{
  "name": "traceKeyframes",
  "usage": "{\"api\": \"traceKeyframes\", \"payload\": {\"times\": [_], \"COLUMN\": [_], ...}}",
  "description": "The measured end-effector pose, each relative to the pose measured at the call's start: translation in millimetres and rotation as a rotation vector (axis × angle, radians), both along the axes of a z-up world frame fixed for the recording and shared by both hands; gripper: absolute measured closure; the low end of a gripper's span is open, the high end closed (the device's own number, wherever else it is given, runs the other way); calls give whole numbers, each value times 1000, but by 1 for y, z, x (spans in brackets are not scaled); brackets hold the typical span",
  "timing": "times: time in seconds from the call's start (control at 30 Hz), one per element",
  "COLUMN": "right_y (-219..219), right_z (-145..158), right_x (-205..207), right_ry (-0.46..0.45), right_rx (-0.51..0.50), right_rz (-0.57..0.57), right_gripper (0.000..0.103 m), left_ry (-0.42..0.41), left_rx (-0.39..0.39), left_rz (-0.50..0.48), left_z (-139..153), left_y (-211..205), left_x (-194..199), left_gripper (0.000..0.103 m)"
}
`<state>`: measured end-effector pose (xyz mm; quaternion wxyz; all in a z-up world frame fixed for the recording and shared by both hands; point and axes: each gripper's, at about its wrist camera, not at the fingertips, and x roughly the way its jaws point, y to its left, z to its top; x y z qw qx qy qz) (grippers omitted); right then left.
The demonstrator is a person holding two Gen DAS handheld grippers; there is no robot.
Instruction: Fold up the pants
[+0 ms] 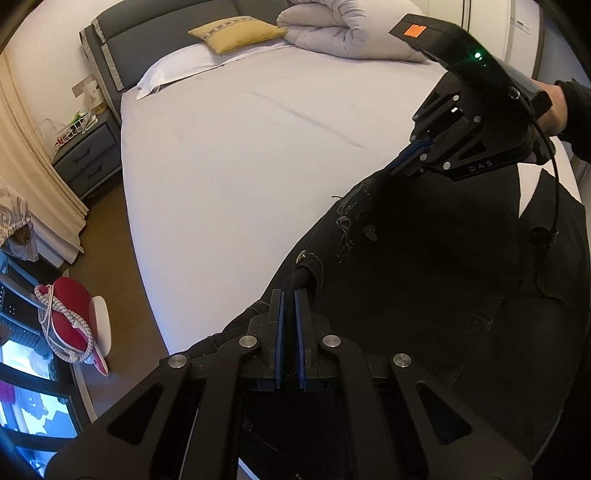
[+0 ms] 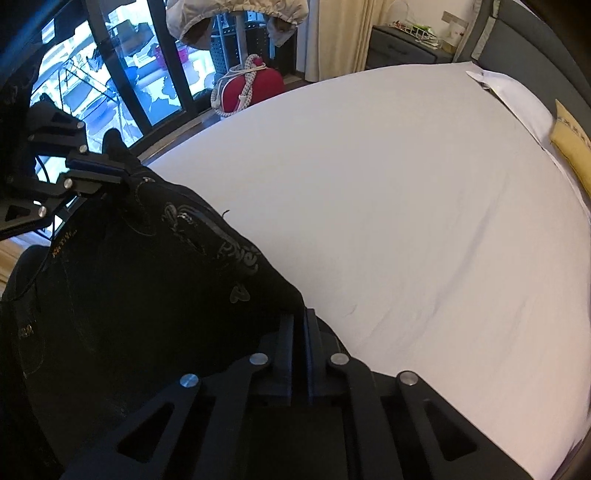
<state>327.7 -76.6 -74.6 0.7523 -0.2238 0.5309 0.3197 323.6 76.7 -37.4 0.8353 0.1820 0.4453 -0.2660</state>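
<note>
Pants (image 1: 424, 266): black, held up over the near edge of the bed (image 1: 240, 147).
Left claw (image 1: 289, 306): clamped on one top corner.
Right claw (image 2: 300, 325): clamped on the other corner.
Long axis: top edge stretched between both claws, legs hanging down.

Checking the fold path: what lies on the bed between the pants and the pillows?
Only bare white sheet. Both views show nothing on it between the black pants and the pillows at the headboard.

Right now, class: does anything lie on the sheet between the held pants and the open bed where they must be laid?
Nothing visible: the sheet beyond the pants is bare up to the pillows.
</note>
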Motion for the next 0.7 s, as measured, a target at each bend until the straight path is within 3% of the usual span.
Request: {"api": "traceKeyframes", "payload": {"times": [0.47, 0.7], "right_y": [-3, 19], "right_z": [36, 53], "right_x": [-45, -89], "right_ry": [-116, -158], "right_rx": [73, 135], "right_rz": [-7, 32], "right_gripper": [99, 99], "left_ry": [1, -9], "left_rx": [-19, -43], "left_rz": [19, 47], "left_z": [0, 12], "left_y": [6, 14], "left_x": [-11, -45], "left_gripper": [102, 103]}}
